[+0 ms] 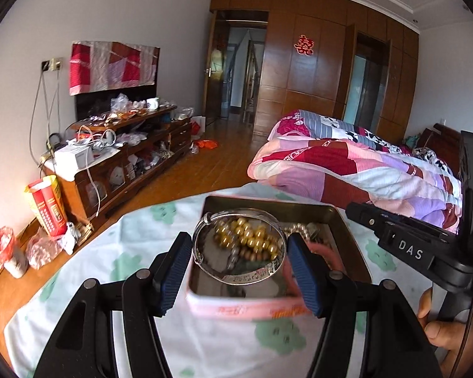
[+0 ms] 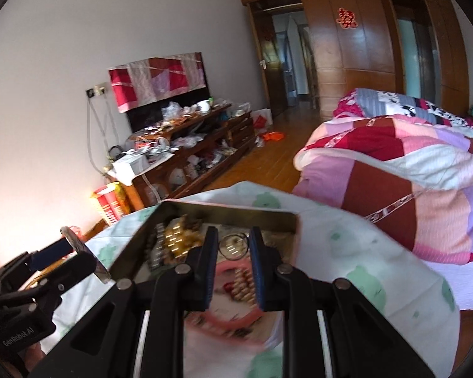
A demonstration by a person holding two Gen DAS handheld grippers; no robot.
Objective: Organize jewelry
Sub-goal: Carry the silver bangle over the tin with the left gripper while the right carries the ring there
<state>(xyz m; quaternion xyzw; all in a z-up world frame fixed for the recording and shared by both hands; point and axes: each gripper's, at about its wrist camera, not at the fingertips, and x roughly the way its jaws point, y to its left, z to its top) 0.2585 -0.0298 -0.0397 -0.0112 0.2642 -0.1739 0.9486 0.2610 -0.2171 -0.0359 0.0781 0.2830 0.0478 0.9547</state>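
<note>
Black claw (image 1: 239, 271), ribbed blue pads (image 1: 304, 274)

Shiny metal bangle (image 1: 236, 249) (tin (image 1: 268, 206) too).

Daylit, bright; warm glow on wall (image 1: 3, 145) far left of jaws. Fisheye bend w/ dark vignette at edges. Motion blur on beads (image 2: 242, 283) betw. right-view jaws; bangle (image 1: 236, 245) sharper.
</note>
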